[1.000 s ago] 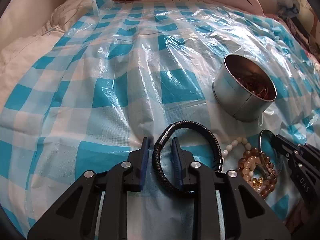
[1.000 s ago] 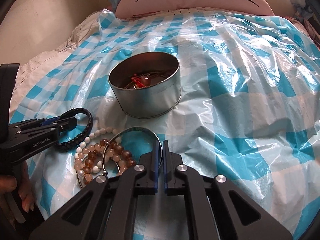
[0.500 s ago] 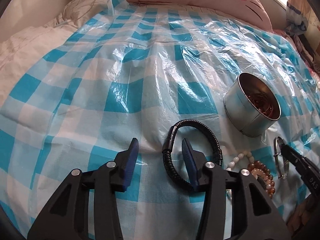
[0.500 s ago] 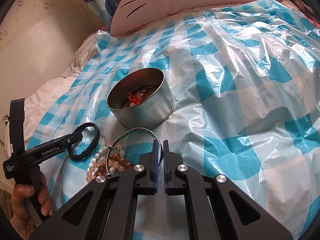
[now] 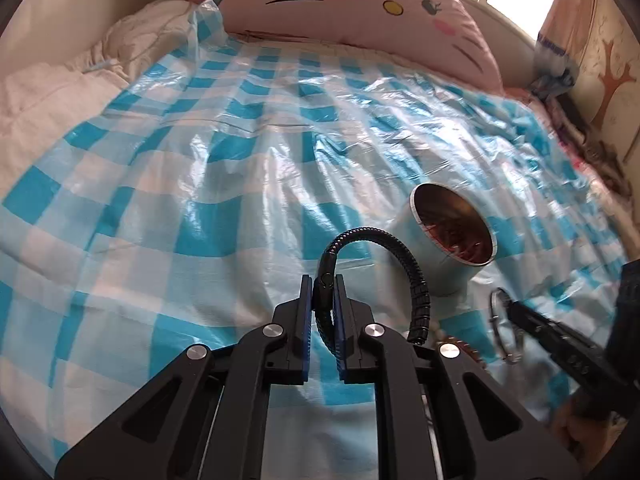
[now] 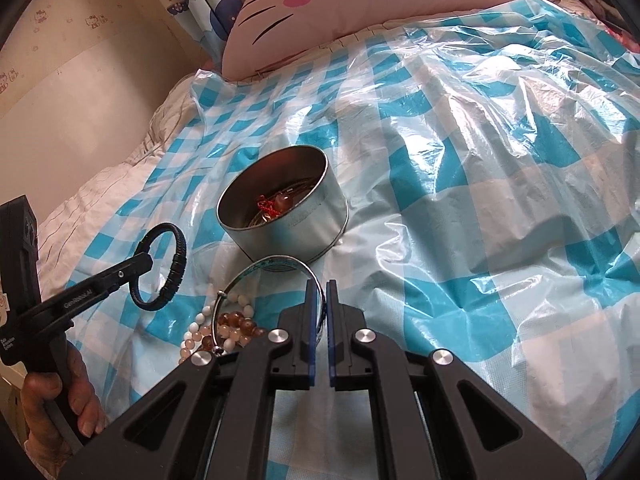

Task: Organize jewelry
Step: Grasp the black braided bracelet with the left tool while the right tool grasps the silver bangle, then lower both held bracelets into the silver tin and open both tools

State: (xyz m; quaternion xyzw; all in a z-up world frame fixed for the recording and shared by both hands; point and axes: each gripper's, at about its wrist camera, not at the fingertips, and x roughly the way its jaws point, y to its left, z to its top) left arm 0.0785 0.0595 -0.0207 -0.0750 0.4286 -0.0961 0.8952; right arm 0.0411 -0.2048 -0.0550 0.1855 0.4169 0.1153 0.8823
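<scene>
**A:** What do we have in the left tongs [image 5: 323,300]?

**B:** We have the black braided bracelet [image 5: 416,276]. The jaws are closing, and the blue pads [image 5: 306,320] already pinch its clasp end between them. From the right wrist view we see the loop hanging clear of the checked plastic sheet [image 6: 480,200] that covers the bed, with the person's hand [image 6: 60,412] gripping the handle below.

**A:** And our right tongs [image 6: 320,312]?

**B:** We see them pressed together on the thin silver bangle [image 6: 276,262]. Its band runs down between the pads, and the arc curves out to the left over the beaded bracelets [image 6: 224,328].

**A:** Where do those beads lie?

**B:** We find them on the sheet, white and amber strands heaped together, just in front of the round metal tin [image 6: 288,216]. Whether the bangle touches them, we cannot tell.

**A:** What about the tin?

**B:** We see it open, standing upright on the sheet, with a few pieces inside, one of them red. It is near both tongs, beyond the bangle's arc. Behind it, at the head of the bed, leans the pink cat-face cushion [image 6: 360,8].
</scene>
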